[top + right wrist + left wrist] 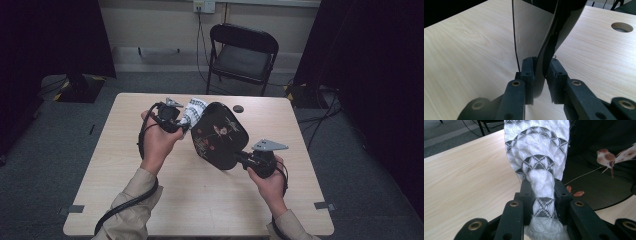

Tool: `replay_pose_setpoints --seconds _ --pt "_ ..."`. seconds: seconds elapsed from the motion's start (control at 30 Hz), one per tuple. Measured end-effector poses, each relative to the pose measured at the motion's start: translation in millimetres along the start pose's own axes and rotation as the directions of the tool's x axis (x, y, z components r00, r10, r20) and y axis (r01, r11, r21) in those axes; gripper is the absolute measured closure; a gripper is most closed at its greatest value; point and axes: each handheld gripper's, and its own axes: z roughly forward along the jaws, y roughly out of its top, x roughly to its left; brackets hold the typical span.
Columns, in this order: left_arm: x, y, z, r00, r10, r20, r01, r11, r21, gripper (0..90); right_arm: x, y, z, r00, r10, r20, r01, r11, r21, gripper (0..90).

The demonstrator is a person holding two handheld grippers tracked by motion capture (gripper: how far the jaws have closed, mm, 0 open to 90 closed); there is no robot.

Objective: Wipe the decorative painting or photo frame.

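We are wiping a black lacquered tray (220,135) with a white patterned cloth (193,111), and the risks sit mostly on the right side. The right gripper (243,157) pinches only the tray's thin rim, near one corner, while the rest of the tray stands tilted up on edge above the wooden table (125,165). With so much glossy surface hanging beyond the jaws, any sideways push from the cloth could pivot the tray in the grip or slide the rim out, and it would drop flat onto the table. In the right gripper view the rim (541,72) lies against the left pad, and a sliver of daylight seems to show at the right pad, so we judge this hold to be light; pressing harder with the cloth would make a slip more likely.

The left gripper (181,125) is clamped tight on a bunched fold of the cloth (544,202), which fills the space between the pads; the free end fans out ahead of the jaws and lies just beside the painted face of the tray (599,185), with its small bird. If the cloth sags or snags on the tray's edge, we could drag the hard jaw tips across the lacquer and scratch it. Keeping the cloth ahead of the tips and the strokes gentle looks wise.
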Motion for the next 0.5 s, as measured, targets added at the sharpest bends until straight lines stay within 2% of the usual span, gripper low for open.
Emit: replay_pose_setpoints --seconds 0.13,0.5 --pt "2.7 -5.7 3.6 0.9999 -0.014 0.0 0.014 0.9999 0.005 73.9 0.4 0.0 0.0 1.0 -0.003 0.005 0.003 1.0 0.0 76.6" --pt "9.1 -18.1 9.9 0.9998 -0.019 -0.008 0.019 0.9993 0.031 73.8 -2.5 -0.3 -1.2 0.9996 -0.009 0.028 0.009 1.0 -0.003 75.3"
